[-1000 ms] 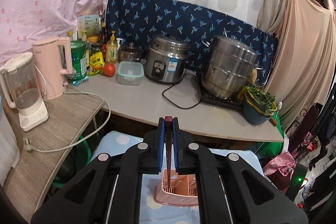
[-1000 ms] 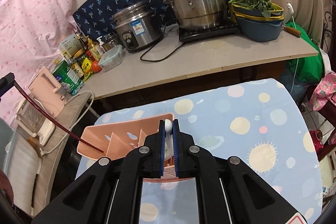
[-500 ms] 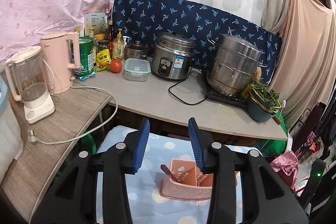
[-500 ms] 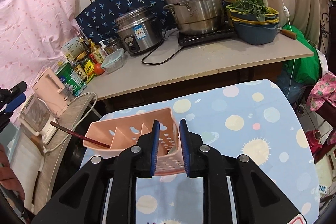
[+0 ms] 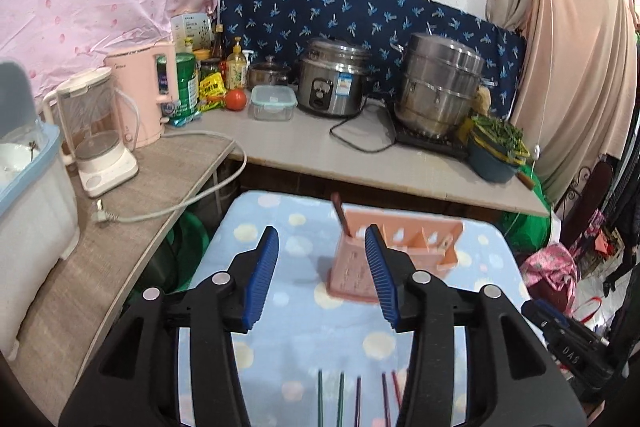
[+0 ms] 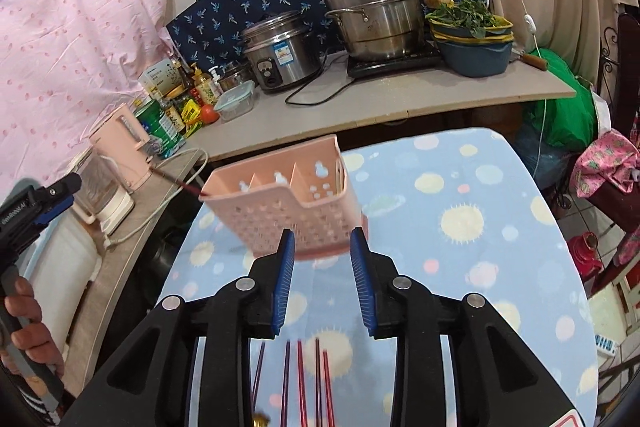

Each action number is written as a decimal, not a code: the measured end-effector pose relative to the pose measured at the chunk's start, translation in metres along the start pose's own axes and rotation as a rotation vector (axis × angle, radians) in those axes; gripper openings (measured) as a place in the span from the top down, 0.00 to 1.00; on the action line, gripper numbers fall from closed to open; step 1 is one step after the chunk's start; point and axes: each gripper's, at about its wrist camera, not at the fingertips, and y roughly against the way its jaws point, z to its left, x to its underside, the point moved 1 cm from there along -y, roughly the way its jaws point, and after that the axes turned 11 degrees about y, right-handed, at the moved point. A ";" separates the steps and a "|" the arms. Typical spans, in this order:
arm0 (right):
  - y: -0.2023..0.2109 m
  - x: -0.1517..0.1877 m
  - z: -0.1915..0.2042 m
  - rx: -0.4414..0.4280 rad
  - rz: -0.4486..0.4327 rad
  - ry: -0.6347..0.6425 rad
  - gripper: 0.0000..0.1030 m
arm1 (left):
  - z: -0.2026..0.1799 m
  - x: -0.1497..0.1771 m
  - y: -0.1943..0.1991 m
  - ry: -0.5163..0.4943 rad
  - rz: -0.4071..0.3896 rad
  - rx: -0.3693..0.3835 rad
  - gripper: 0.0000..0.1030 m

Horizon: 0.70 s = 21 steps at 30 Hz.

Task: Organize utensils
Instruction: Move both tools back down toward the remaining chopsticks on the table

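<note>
A pink perforated utensil holder (image 5: 394, 251) (image 6: 286, 201) with three compartments stands on the blue dotted tablecloth (image 5: 304, 323). A dark red chopstick (image 5: 341, 214) (image 6: 176, 181) leans out of its left end compartment. Several coloured chopsticks (image 5: 356, 401) (image 6: 298, 379) lie side by side on the cloth near me. My left gripper (image 5: 322, 269) is open and empty, in front of the holder. My right gripper (image 6: 322, 277) is open and empty, just short of the holder's front wall. The left gripper also shows at the left edge of the right wrist view (image 6: 38, 203).
A counter (image 5: 328, 151) behind the table carries a rice cooker (image 5: 334, 83), a steel steamer pot (image 5: 440, 85), a bowl of greens (image 5: 496, 147), a glass box (image 5: 273, 102), bottles, a pink kettle (image 5: 146, 93) and a blender (image 5: 98, 135). A white bin (image 5: 28, 195) stands at left.
Both grippers opened and pulled back from the holder. The left let go of the dark red chopstick, which now stands in the holder; the right released a white-tipped utensil into it.
</note>
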 end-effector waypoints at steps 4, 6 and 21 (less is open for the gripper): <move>0.018 0.036 0.007 0.015 0.037 0.027 0.72 | 0.013 0.036 0.011 -0.004 0.054 -0.021 0.58; 0.025 0.055 0.011 0.025 0.060 0.046 0.72 | 0.019 0.053 0.014 -0.001 0.085 -0.030 0.58; 0.042 0.190 0.026 0.038 0.261 0.060 0.72 | 0.061 0.186 0.019 -0.030 0.336 -0.107 0.58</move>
